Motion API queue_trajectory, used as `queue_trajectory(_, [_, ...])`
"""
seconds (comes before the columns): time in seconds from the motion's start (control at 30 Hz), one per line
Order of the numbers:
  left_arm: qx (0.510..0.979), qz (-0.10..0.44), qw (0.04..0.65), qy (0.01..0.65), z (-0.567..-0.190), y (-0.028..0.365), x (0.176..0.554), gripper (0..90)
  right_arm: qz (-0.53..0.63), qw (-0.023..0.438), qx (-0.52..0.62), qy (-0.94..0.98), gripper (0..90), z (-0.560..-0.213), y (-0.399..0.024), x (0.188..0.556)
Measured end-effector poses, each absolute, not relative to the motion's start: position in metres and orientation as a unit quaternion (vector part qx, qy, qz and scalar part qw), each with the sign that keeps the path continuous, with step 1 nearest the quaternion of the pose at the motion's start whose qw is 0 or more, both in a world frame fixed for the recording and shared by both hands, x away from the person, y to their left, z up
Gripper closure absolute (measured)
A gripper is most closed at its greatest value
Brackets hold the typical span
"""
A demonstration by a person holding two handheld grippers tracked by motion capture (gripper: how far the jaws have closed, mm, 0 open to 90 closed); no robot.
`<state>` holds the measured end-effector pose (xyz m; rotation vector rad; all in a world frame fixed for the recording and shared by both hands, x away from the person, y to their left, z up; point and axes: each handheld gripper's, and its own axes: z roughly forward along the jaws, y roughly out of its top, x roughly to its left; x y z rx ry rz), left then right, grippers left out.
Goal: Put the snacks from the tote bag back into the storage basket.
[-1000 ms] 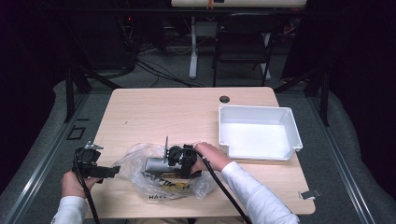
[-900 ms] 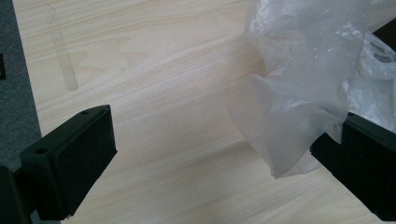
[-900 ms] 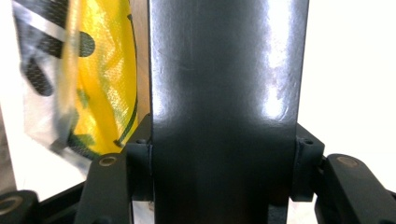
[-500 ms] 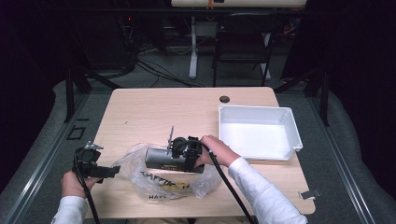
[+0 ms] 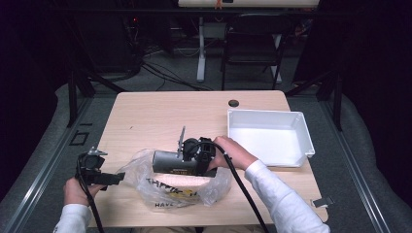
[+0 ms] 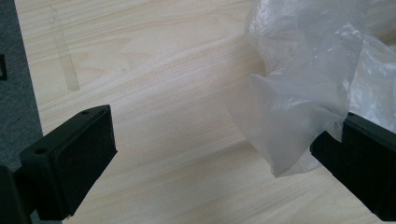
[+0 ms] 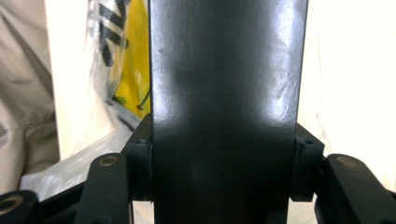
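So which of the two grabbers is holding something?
The right gripper: its jaws clamp a dark grey can above the plastic bag. The left gripper is open; bag plastic only brushes one jaw.

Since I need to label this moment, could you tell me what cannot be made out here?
- Dark cylinder in the right tool: its far end is cut off by the right gripper view's top edge.
- Plastic bag lettering: too small in the high view.
- Yellow item in the bag: partly hidden by the cylinder.
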<state>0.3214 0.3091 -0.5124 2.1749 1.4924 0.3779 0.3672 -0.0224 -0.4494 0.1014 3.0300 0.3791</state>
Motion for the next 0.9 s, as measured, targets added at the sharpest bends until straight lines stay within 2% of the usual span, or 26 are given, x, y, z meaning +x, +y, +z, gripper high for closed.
queue_trajectory(0.33, [0.793, 0.138, 0.237, 0.544, -0.512, 0.309, 0.321, 0.1, 0.127, 0.04, 0.024, 0.991, 41.9, -0.435, -0.039, 0.365])
queue_trajectory(0.9, [0.792, 0.139, 0.237, 0.545, -0.513, 0.309, 0.321, 0.1, 0.132, 0.042, 0.024, 0.99, 42.0, -0.41, -0.09, 0.369])
